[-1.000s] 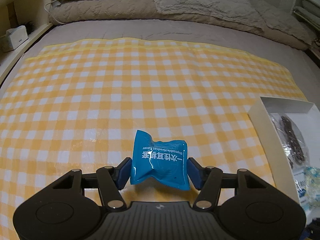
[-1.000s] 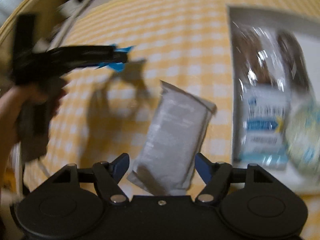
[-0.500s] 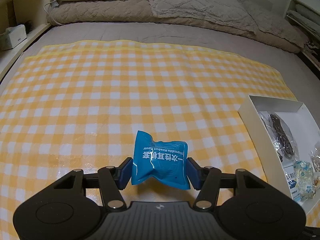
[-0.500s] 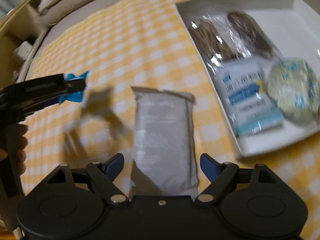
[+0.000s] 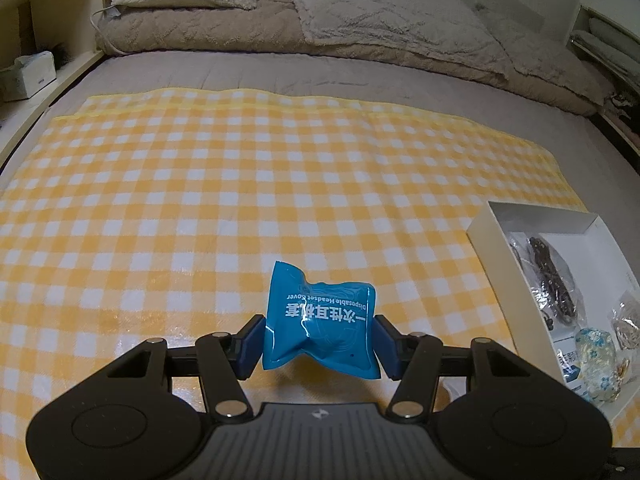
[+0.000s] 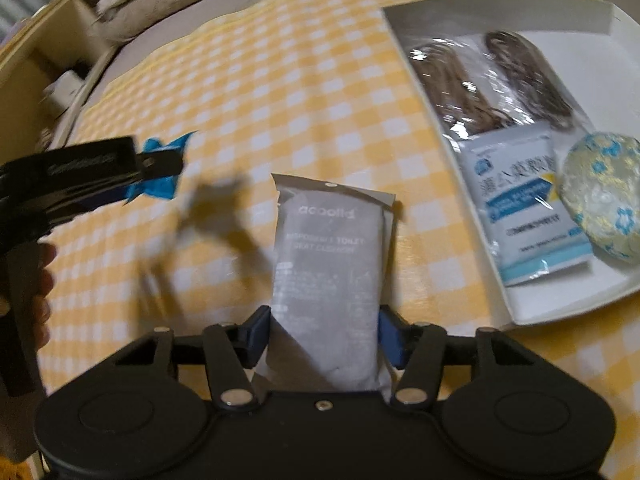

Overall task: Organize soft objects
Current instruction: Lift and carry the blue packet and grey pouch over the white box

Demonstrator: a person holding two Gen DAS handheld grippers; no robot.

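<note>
On the bed, over the yellow checked cloth point(image 5: 240, 184): left tool point(image 5: 318, 338) clamped on a puffy blue packet point(image 5: 320, 320), held clear of the cloth, with the white box point(image 5: 486, 236) off to its right; right tool point(image 6: 324, 332) closing around the near end of a flat grey pouch point(image 6: 328, 264) that lies on the cloth just beside the box, pads right at the pouch's edges – firm grip or mere contact, cannot tell

Risks from here, as judged:
- Slippery film on the grey pouch, gripped only at one end – likely to droop, swing or slide out on the lift
- Air-filled blue packet already dented between the pads; harder squeeze could pop it, looser hold could drop it short of the box
- Box floor crowded with two clear bags of dark items point(image 6: 480, 80), a white-and-blue sachet point(image 6: 520, 196) and a flowered round pouch point(image 6: 604, 196) – little bare floor left, so a new piece may perch on a wall or spill out
- Both tools heading for one box, hence a possible clash at its near wall
</note>
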